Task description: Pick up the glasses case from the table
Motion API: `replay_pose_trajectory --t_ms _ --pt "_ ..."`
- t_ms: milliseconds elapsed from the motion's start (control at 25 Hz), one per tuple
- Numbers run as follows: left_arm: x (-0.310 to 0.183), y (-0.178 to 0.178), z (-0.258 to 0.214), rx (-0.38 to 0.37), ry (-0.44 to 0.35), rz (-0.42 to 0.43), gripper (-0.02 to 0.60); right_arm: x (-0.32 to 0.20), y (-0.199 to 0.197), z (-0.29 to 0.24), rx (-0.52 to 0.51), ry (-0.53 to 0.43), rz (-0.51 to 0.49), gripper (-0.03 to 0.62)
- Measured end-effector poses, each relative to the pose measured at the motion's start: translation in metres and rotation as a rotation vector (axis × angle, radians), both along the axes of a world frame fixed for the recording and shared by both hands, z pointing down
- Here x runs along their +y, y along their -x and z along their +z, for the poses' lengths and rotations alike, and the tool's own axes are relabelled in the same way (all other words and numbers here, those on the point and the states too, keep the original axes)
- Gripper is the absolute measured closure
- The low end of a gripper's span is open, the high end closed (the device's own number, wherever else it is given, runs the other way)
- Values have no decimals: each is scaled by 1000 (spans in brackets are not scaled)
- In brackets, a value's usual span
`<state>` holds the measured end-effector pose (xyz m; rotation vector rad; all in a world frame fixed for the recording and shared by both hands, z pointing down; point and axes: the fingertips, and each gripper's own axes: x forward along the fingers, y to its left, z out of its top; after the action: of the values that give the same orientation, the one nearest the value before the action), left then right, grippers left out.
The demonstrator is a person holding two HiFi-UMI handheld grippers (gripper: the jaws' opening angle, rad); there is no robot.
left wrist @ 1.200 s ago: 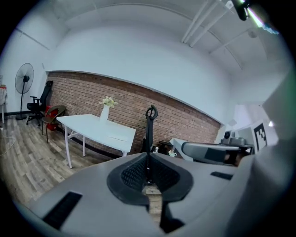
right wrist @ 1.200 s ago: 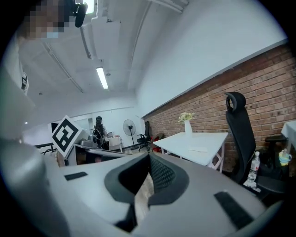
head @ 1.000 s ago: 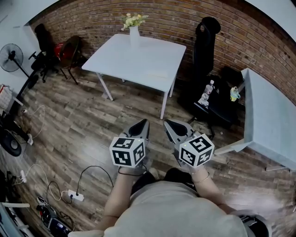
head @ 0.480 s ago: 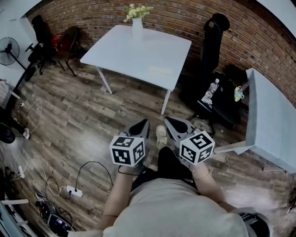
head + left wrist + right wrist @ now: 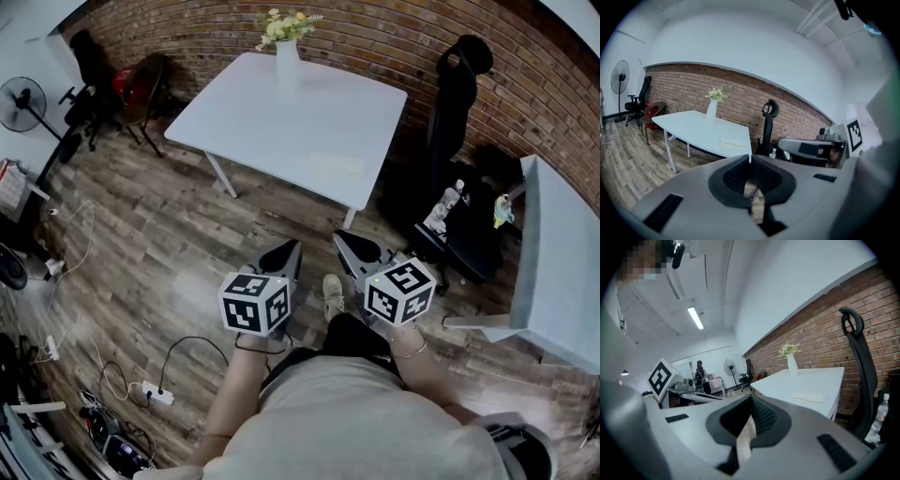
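The glasses case is a pale, flat oblong lying near the front right edge of the white table. It also shows in the left gripper view as the case and in the right gripper view as the case. My left gripper and right gripper are held side by side over the wooden floor, well short of the table. Both are shut with nothing between the jaws, as the left gripper and right gripper show close up.
A white vase of flowers stands at the table's far edge. A black office chair is to the table's right, with a second pale table further right. A fan, chairs and floor cables lie to the left.
The white table has drawn closer and shifted right in the head view. A shoe has appeared between the grippers. Both grippers stay shut and side by side.
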<state>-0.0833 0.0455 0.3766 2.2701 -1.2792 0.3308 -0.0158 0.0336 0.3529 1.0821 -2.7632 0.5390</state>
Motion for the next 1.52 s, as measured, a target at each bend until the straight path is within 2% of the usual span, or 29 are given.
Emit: replay_pose_trajectory --t_ms 320,520,800,1040,1320,1520 --pt "-101 -8 -3 -35 7 -38 566 -110 -12 -5 -7 -6 -35 597" --pt "-156 -9 3 -48 31 -70 566 -154 -5 -1 -19 10 -104 597" --pt "-217 -33 14 -38 45 -75 566 -212 -21 3 -4 1 -129 597" --pt "-246 -42 21 -15 59 -99 566 -244 -36 13 2 29 -123 597" --pt "-249 -33 38 -4 101 -130 566 -248 -33 31 18 64 -133 597" --pt "-260 -30 44 -2 112 -123 566 -262 -43 37 29 71 -92 597"
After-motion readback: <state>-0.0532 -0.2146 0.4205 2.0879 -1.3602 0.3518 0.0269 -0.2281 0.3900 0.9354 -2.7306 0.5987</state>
